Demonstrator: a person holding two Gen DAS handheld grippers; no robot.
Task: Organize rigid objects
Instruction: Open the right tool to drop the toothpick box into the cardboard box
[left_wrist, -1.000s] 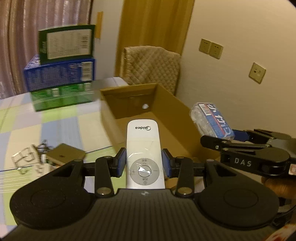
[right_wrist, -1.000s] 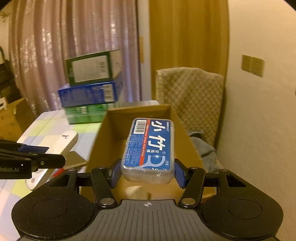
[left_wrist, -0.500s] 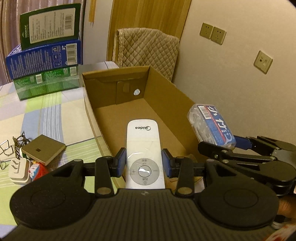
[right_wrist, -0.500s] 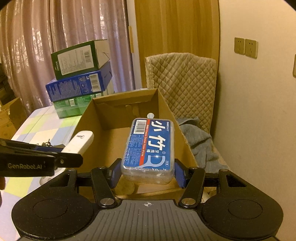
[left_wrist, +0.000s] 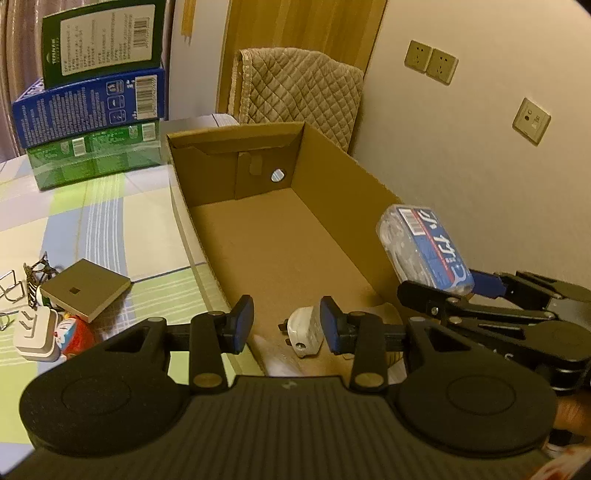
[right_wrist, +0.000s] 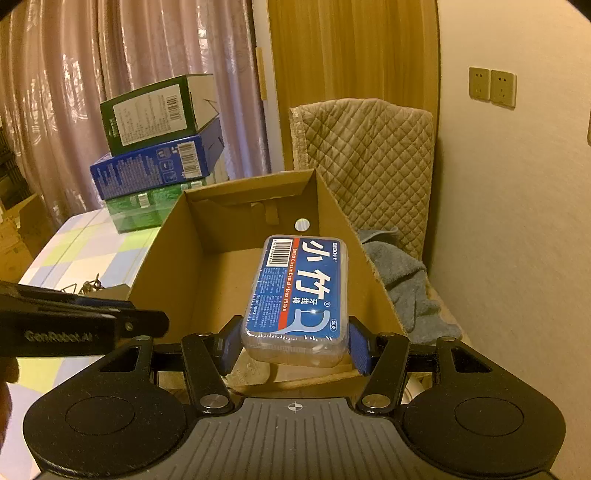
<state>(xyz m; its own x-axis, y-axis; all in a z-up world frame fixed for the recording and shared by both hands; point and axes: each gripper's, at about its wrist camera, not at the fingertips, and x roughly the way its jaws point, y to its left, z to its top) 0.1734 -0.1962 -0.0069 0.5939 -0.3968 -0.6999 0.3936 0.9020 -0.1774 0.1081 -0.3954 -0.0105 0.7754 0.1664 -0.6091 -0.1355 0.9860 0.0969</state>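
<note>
**Floss box held over the carton, left jaws empty**

The right gripper (right_wrist: 293, 341) has its jaws clenched on the blue floss-pick box (right_wrist: 301, 291), held flat above the near end of the open cardboard box (left_wrist: 332, 173). The left gripper (left_wrist: 286, 325) hangs over the same end. Its jaws have just been closing a little, yet they stand apart with nothing between them. A white plug adaptor (left_wrist: 303, 334) lies on the carton floor beyond them. The carton sits on the checked worktop (left_wrist: 110, 221).
</note>
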